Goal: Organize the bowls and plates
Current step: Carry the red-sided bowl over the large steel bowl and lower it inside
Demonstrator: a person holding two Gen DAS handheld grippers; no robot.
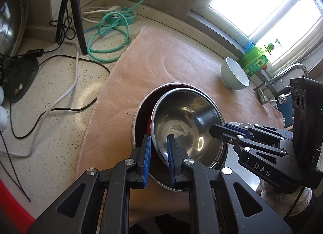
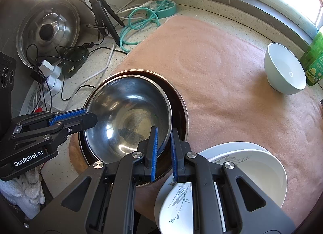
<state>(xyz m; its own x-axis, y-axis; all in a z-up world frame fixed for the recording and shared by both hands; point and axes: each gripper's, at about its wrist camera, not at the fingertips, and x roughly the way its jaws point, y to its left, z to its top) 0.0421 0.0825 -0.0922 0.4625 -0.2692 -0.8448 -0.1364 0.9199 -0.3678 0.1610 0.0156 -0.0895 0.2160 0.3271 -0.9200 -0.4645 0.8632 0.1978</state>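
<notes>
Both grippers' jaws are closed on the rim of the steel bowl (image 1: 187, 127), the left gripper (image 1: 159, 159) and right gripper (image 2: 164, 153) on opposite sides. It sits tilted inside a larger dark-lined steel bowl (image 2: 177, 96) on the pink towel (image 2: 212, 56) over the counter (image 1: 50, 96). A white bowl (image 2: 285, 68) stands near the window edge, and 2 white dishes (image 2: 252, 165) lie at the near edge.

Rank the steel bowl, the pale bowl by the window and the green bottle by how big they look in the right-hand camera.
1. steel bowl, though it's nearest the camera
2. pale bowl
3. green bottle, partly cut off at the edge, so unsure
</notes>
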